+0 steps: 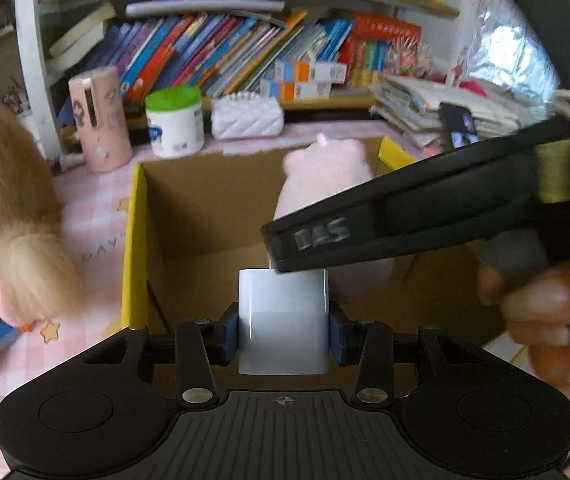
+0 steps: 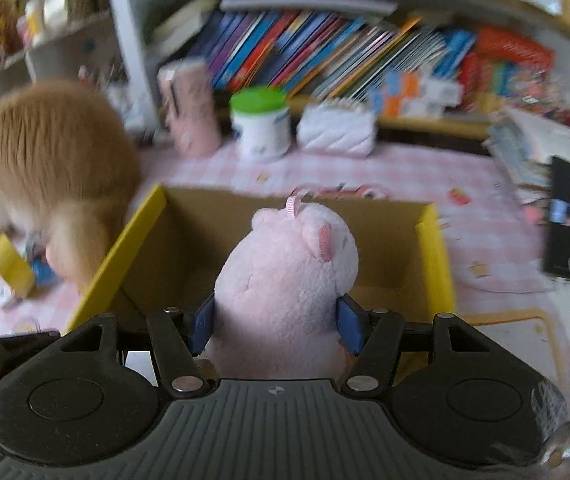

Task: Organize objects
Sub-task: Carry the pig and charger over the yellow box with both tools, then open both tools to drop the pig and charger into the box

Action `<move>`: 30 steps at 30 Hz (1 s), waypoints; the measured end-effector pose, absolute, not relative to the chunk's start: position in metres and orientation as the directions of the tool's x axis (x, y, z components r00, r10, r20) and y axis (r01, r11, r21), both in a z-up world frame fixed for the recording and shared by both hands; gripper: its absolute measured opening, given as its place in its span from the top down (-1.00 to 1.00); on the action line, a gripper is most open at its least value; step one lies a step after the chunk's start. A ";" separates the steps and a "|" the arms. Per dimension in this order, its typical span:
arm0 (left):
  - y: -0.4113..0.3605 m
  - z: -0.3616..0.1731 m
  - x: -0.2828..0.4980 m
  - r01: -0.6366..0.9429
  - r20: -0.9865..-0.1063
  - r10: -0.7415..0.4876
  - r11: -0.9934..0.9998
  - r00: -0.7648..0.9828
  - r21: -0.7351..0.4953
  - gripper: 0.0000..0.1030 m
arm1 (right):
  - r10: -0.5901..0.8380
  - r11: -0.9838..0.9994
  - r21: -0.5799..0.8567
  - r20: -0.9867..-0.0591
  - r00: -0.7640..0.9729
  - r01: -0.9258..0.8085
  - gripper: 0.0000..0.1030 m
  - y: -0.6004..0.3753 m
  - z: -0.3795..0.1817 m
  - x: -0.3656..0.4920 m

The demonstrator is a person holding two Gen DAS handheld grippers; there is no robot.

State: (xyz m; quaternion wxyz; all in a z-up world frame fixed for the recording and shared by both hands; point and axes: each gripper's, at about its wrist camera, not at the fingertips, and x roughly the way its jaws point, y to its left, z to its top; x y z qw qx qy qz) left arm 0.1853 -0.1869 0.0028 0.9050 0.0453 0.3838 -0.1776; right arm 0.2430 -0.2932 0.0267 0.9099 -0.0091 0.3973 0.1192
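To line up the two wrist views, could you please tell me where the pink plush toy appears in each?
Left wrist: pink plush toy right of centre, over the cardboard box, partly behind the right gripper.
Right wrist: centre, clamped in the right gripper.
Shared landmark: green-lidded white jar.

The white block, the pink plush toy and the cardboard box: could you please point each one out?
white block point(image 1: 283, 320), left wrist view, its front face.
pink plush toy point(image 2: 285, 280), right wrist view, its back.
cardboard box point(image 1: 133, 240), left wrist view, its yellow left wall.
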 end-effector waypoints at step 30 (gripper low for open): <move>-0.166 0.059 0.136 0.288 -0.547 -0.245 0.958 0.800 -0.008 -0.86 | 0.152 0.987 0.124 -0.555 0.818 -0.099 -0.47 -0.337 0.068 0.203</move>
